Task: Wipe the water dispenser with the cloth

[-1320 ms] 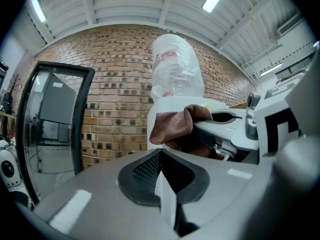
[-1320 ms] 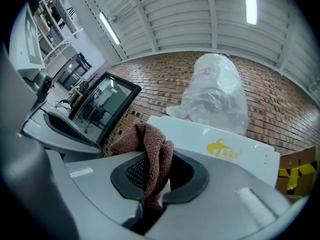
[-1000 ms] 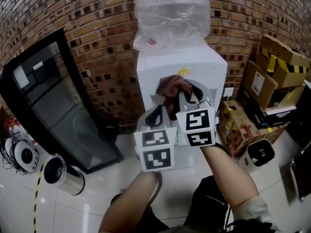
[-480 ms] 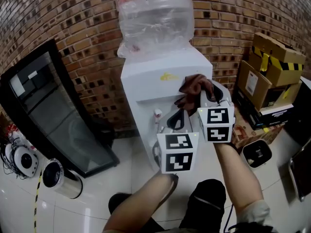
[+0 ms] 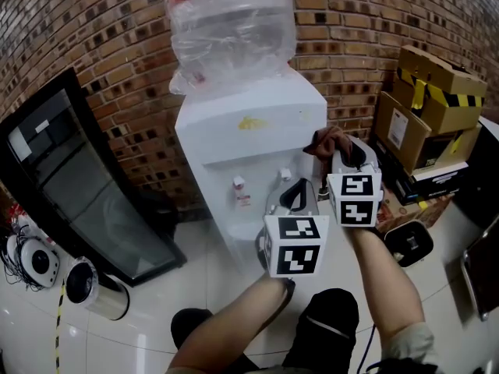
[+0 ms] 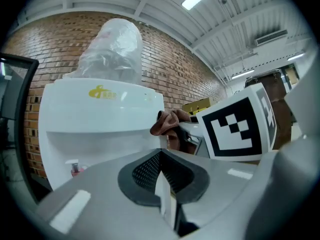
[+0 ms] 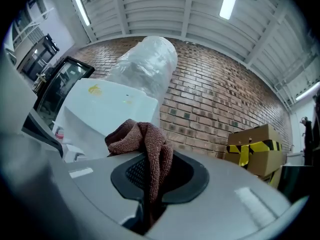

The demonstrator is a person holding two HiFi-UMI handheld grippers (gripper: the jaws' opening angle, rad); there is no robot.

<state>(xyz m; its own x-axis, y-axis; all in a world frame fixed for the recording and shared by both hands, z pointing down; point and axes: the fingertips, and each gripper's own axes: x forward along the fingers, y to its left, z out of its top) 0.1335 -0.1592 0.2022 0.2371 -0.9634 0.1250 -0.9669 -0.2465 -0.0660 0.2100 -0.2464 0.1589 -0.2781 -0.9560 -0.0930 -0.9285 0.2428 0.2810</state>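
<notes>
The bottle (image 5: 230,29) is cut off by the head view's upper edge; the cloth (image 7: 145,144) is partly hidden between the jaws of the right gripper (image 7: 151,171)

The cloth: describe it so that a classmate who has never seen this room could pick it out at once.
Against the brick wall stands a white water dispenser with a clear bottle on top. By its right side the right tongs pinch the cloth. It is a rust-brown, fuzzy, bunched rag, unlike the hard white and grey parts around it.

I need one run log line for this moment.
right gripper: shut on cloth | left gripper: shut, empty | cloth: by water dispenser top corner, contact unclear
</notes>
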